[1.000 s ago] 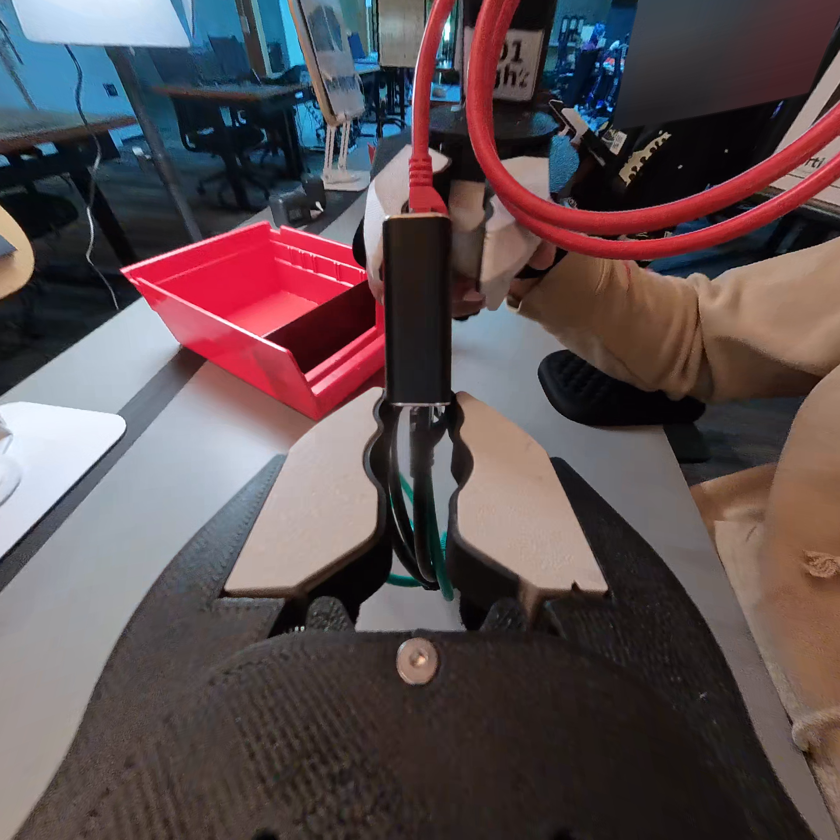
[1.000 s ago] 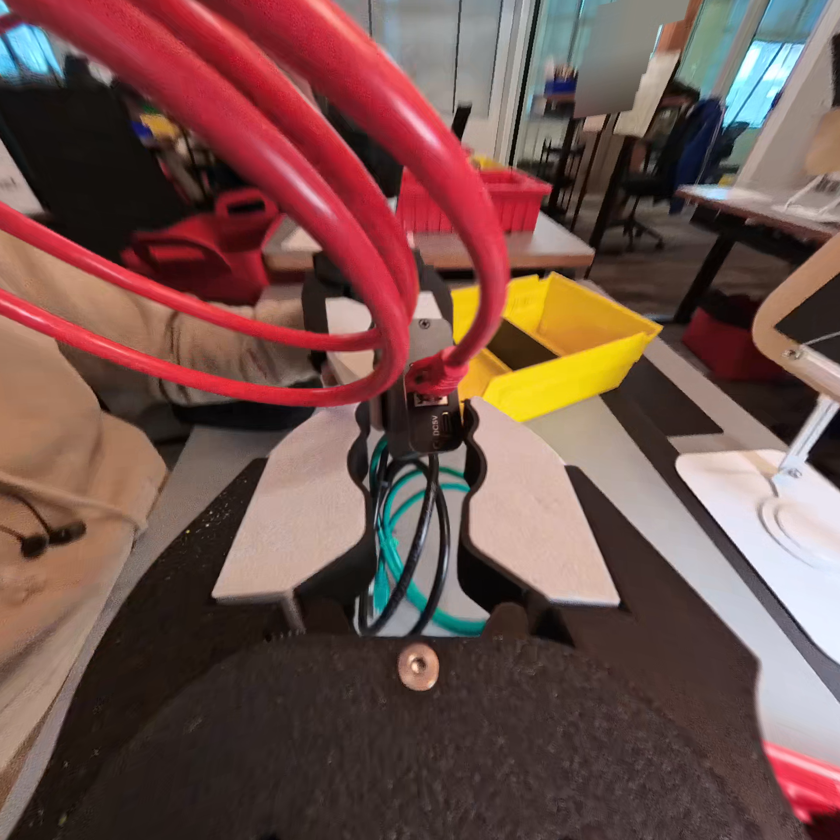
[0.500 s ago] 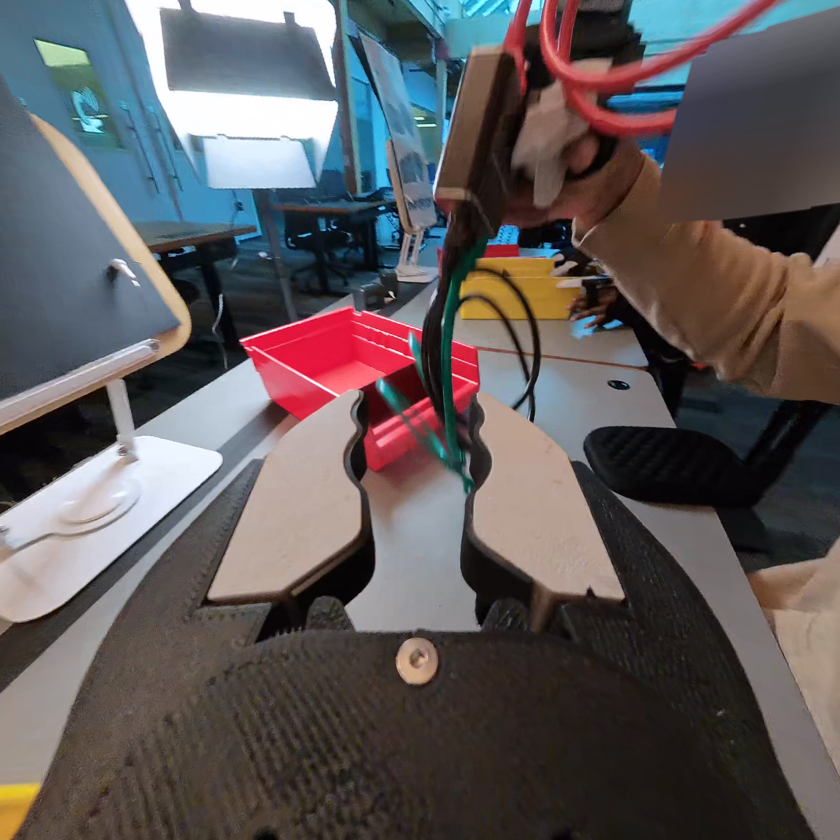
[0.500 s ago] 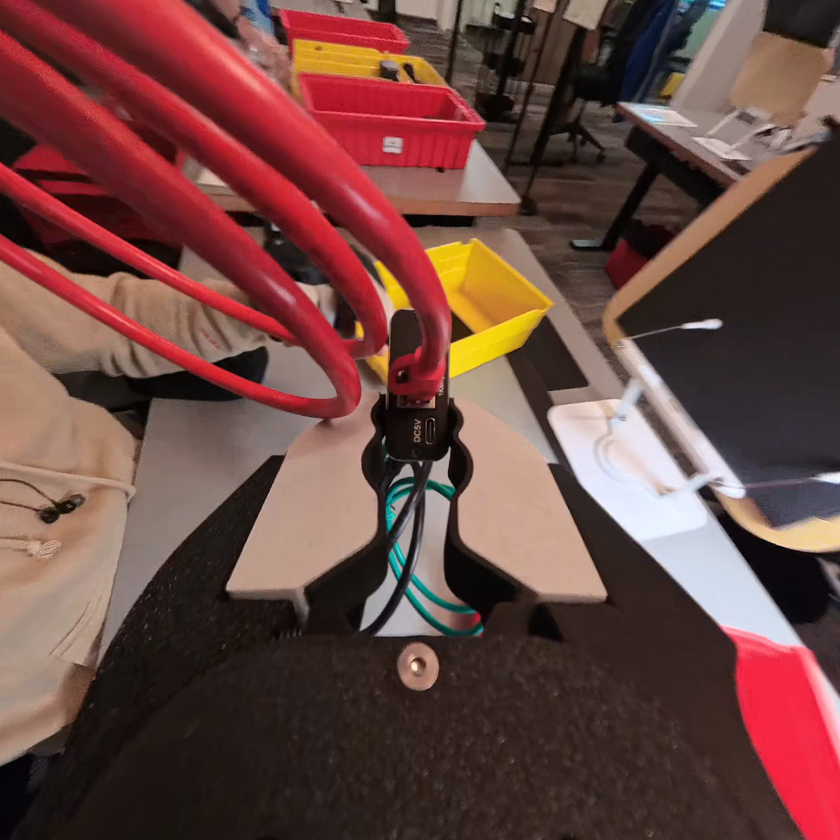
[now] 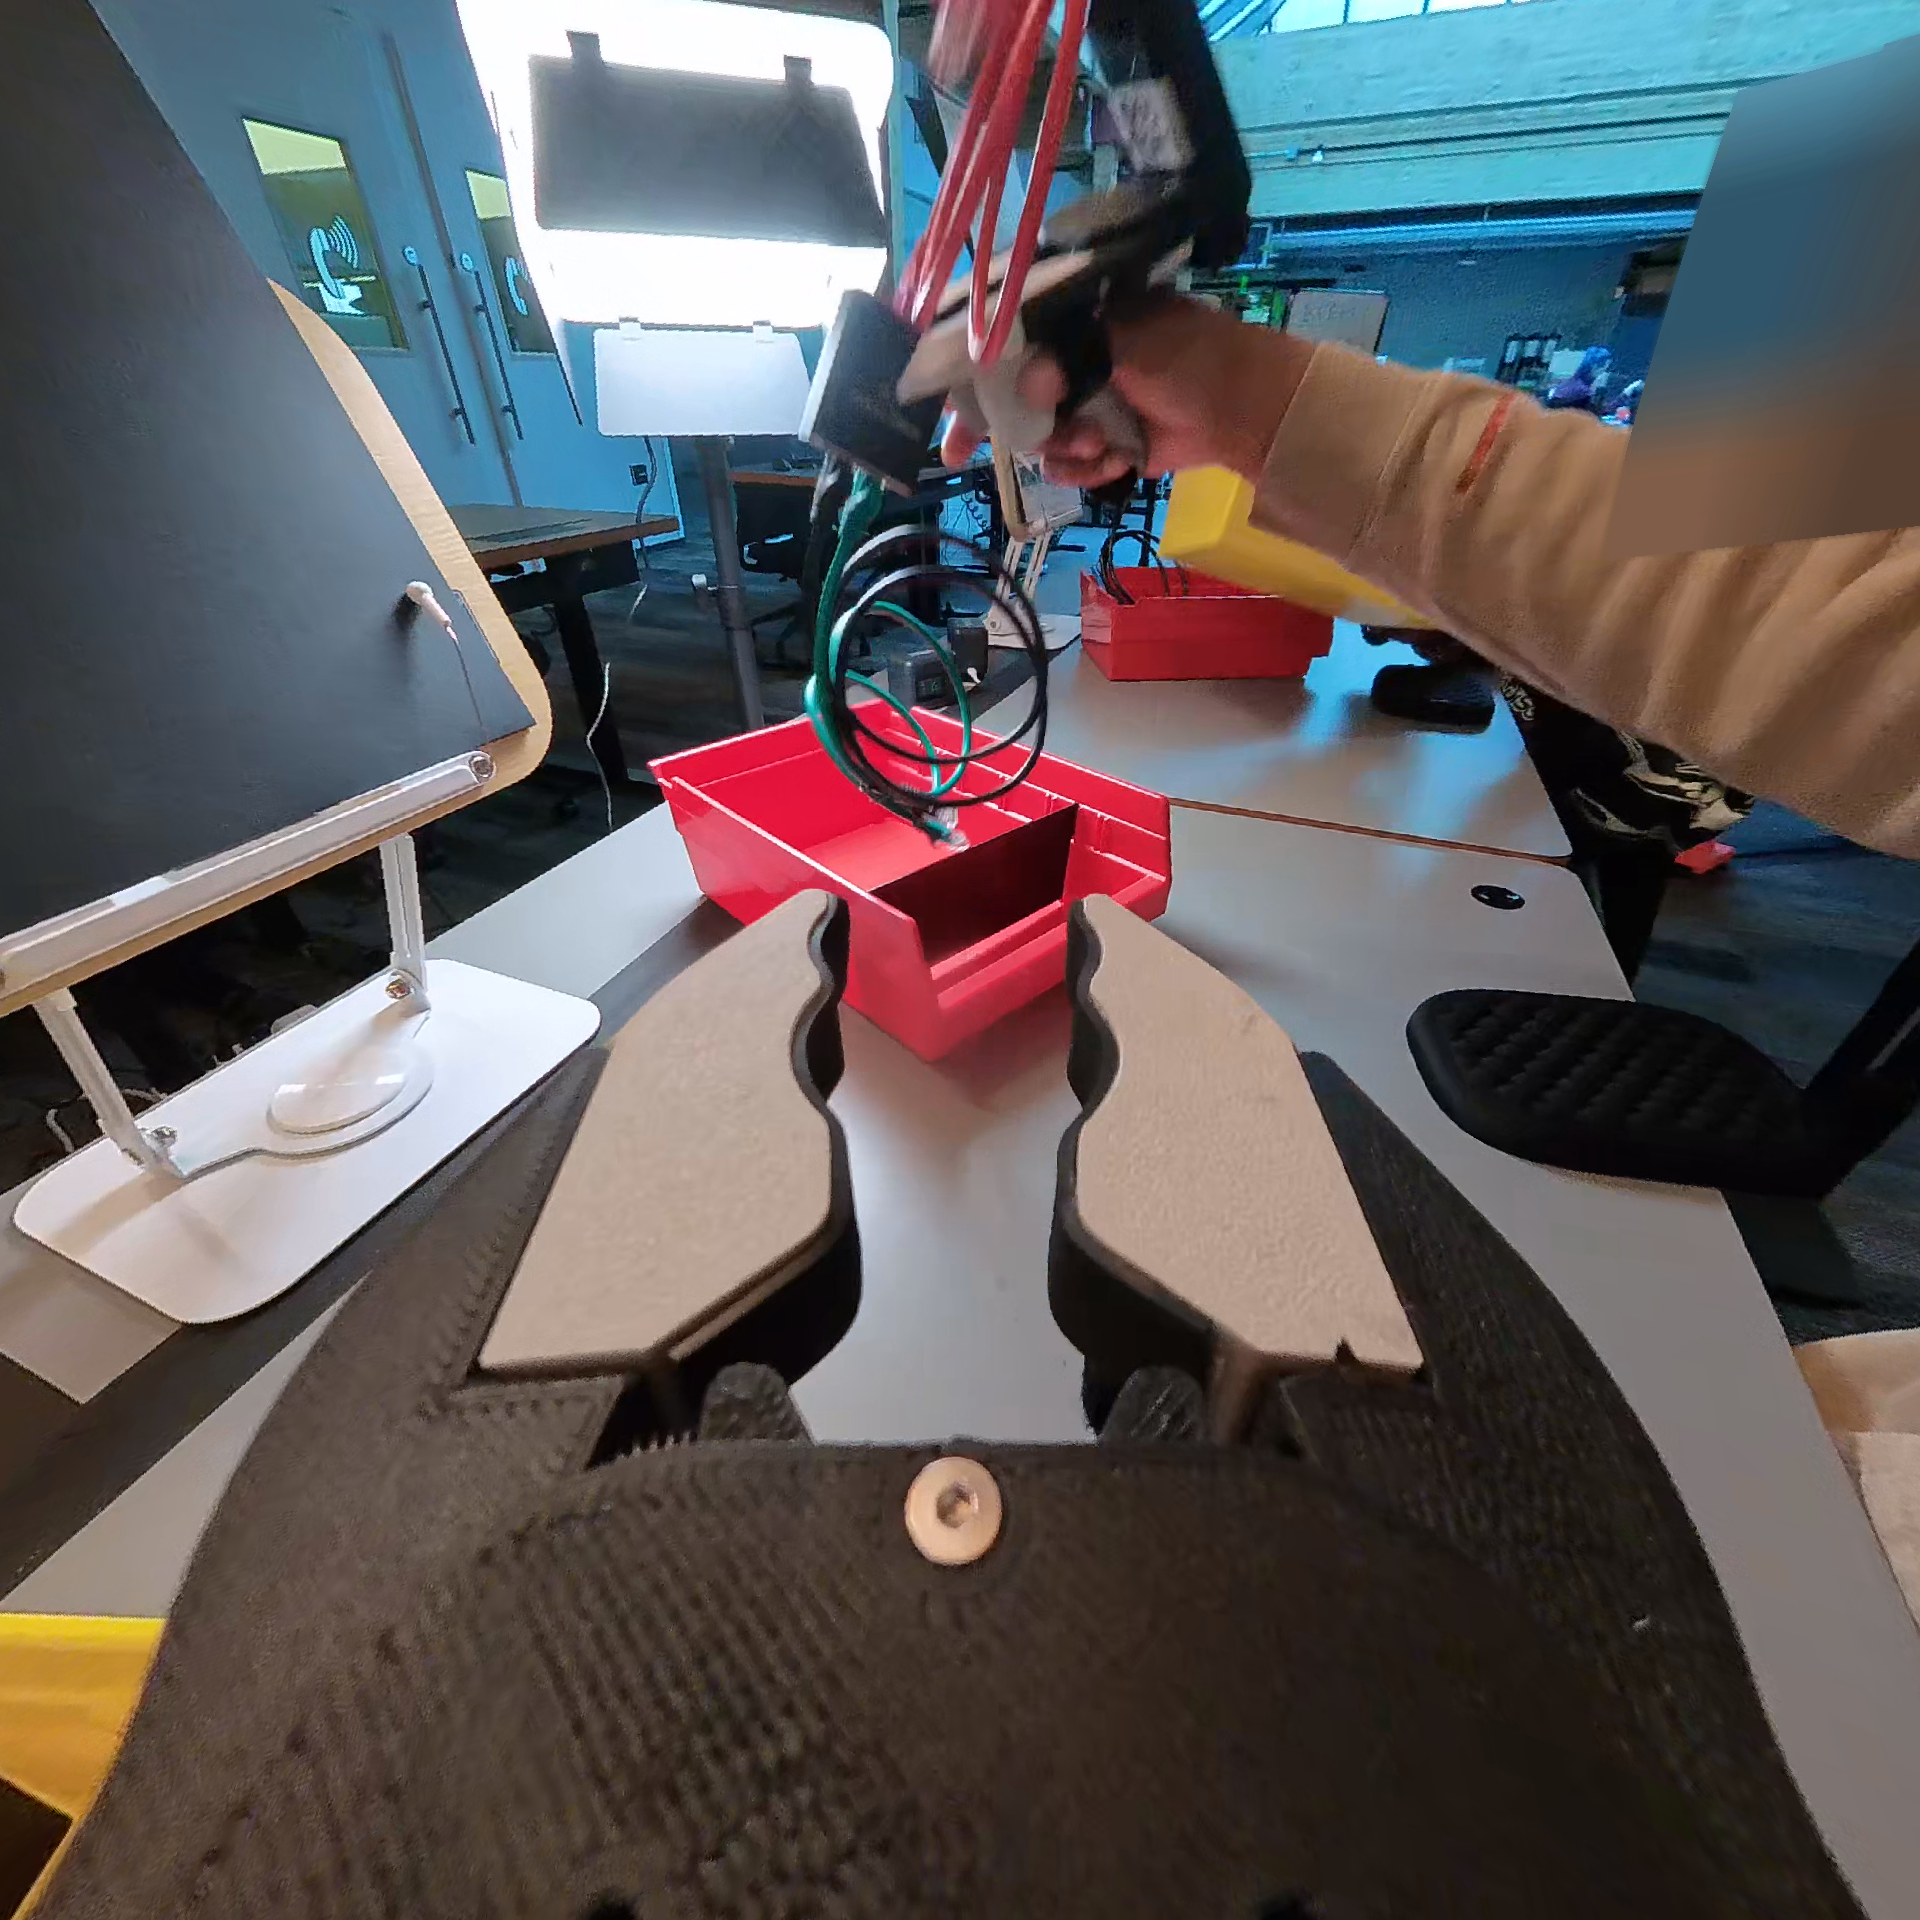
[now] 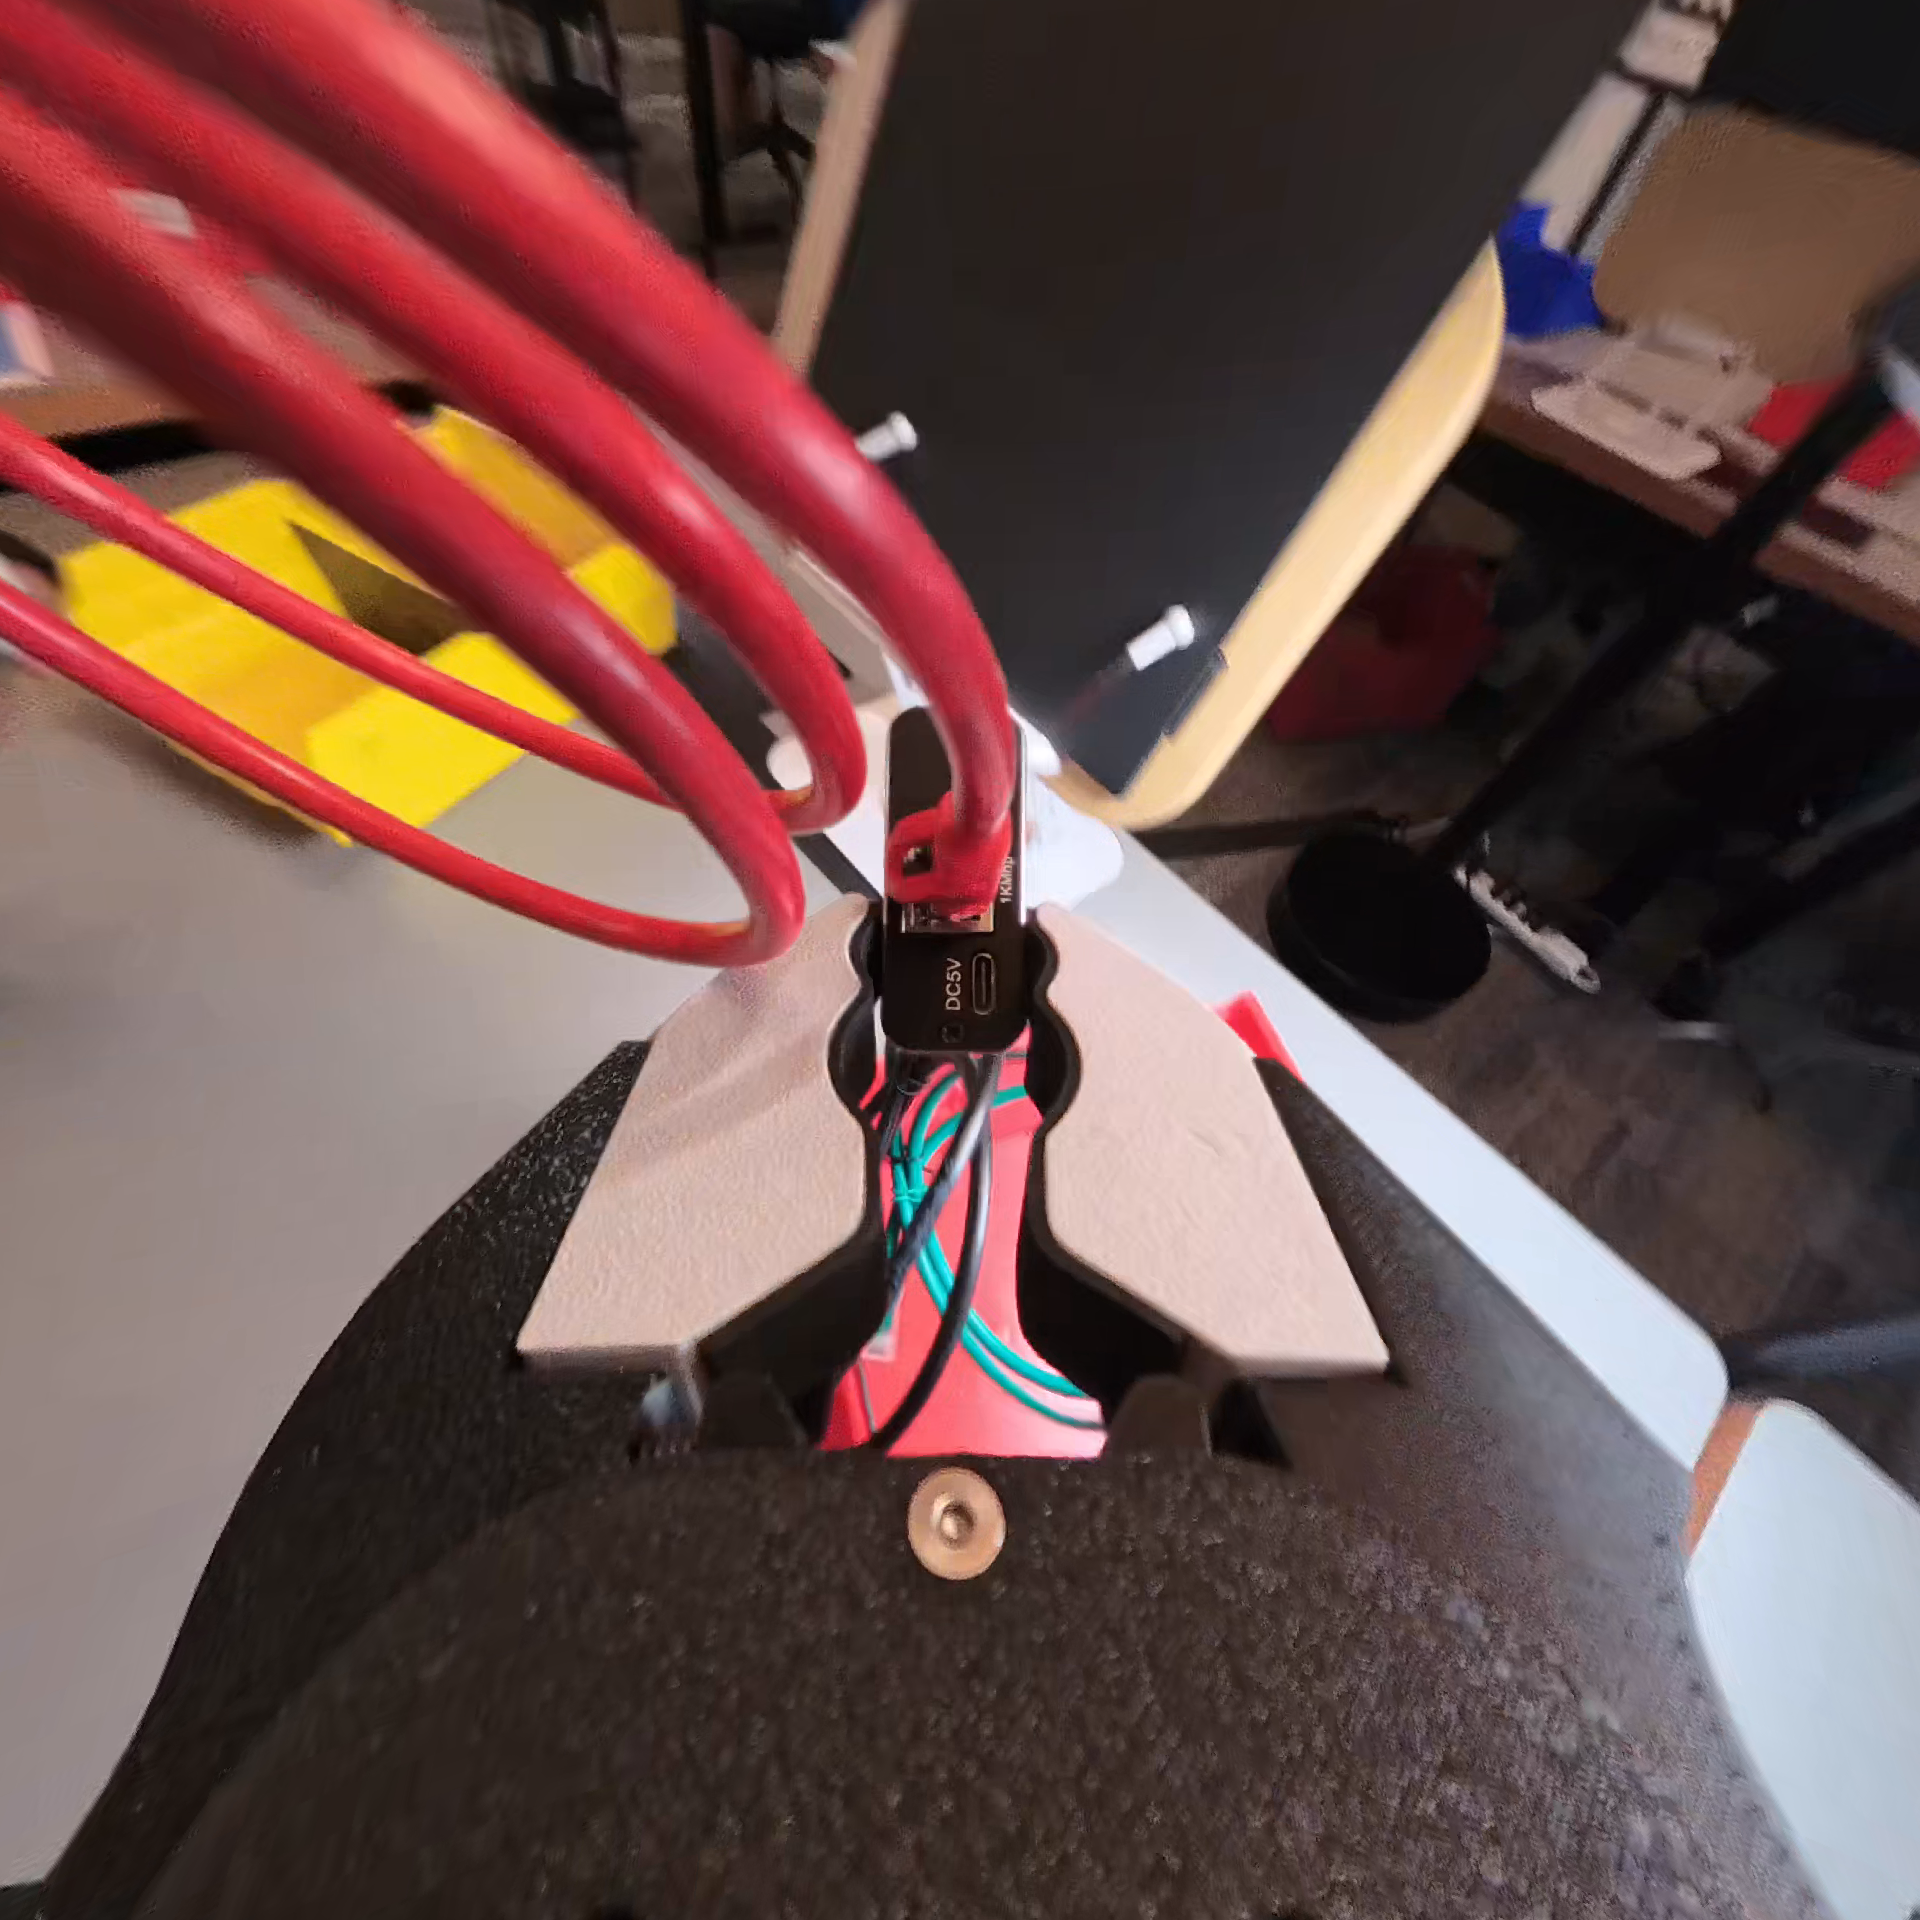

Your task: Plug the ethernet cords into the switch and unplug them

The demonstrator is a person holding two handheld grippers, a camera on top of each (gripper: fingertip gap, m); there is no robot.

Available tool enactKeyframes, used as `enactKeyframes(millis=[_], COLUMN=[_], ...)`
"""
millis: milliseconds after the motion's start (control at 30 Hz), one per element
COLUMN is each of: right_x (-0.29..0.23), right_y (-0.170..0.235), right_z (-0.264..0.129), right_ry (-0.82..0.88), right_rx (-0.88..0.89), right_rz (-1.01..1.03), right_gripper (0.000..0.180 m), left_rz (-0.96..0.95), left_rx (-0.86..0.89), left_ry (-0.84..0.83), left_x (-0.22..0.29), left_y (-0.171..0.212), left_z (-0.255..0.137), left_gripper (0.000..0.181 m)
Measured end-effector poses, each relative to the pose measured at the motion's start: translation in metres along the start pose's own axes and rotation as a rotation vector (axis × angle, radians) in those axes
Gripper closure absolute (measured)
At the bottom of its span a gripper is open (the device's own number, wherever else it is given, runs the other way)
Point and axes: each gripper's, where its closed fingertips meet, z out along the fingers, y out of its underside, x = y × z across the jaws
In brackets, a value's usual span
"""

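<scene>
Table (image 5: pixel 1351 914) surface, grey, carries the red bin (image 5: pixel 914 894), which serves as the landmark. Left of the bin stands a dark board on a white stand (image 5: pixel 301 1164); far behind the bin sits a second red bin (image 5: pixel 1205 634) on another table; a yellow bin (image 6: pixel 343 644) shows in the right wrist view, well apart from the first.

One switch (image 6: pixel 956 935), a small black box, hangs in the air above the red bin, clamped at its end between the jaws of the right gripper (image 6: pixel 954 997). The left gripper (image 5: pixel 948 997) sits in front of the bin, near the table, jaws apart and holding nothing.

Three cords show. One red cord (image 6: pixel 582 436) is plugged into the switch's upper side and loops up and away in several coils. One green cord (image 5: pixel 831 623) and one black cord (image 5: pixel 1029 665) dangle from its lower side in loose rings over the bin; the green one's free plug (image 5: pixel 940 828) hangs just above the bin floor.

By judgement, the switch is light and rigid with smooth sides that could slip, so a grip across its flat faces suits it. The cords are springy and light, and tugging the sheath would strain them; each should be taken at its moulded plug, beside the port, pressing the latch tab to free it.
</scene>
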Motion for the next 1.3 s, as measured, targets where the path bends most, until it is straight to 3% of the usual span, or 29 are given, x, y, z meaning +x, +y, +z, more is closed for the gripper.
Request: enactKeyframes(millis=[200, 600, 867, 1167, 1300], right_x=[0.04, 0.067, 0.082, 0.104, 0.097], right_y=[0.091, 0.18, 0.201, 0.173, 0.169], right_z=[0.021, 0.045, 0.058, 0.035, 0.027], right_ry=[0.078, 0.205, 0.267, 0.32, 0.291], right_rx=[-0.193, -0.459, -0.509, -0.401, -0.343], right_rz=[0.074, 0.065, 0.12, 0.154, 0.179], right_gripper=[0.155, 0.155, 0.153, 0.132, 0.136], left_rz=[-0.009, -0.035, -0.054, -0.06, -0.067], left_rx=[-0.017, -0.082, -0.121, -0.149, -0.154], left_ry=[-0.012, -0.007, -0.007, -0.031, -0.035], left_x=[-0.007, -0.013, -0.016, -0.025, -0.027], left_y=[0.008, 0.034, 0.048, 0.056, 0.058], left_z=[0.003, 0.014, 0.019, 0.017, 0.017], left_gripper=[0.142, 0.143, 0.144, 0.144, 0.145])
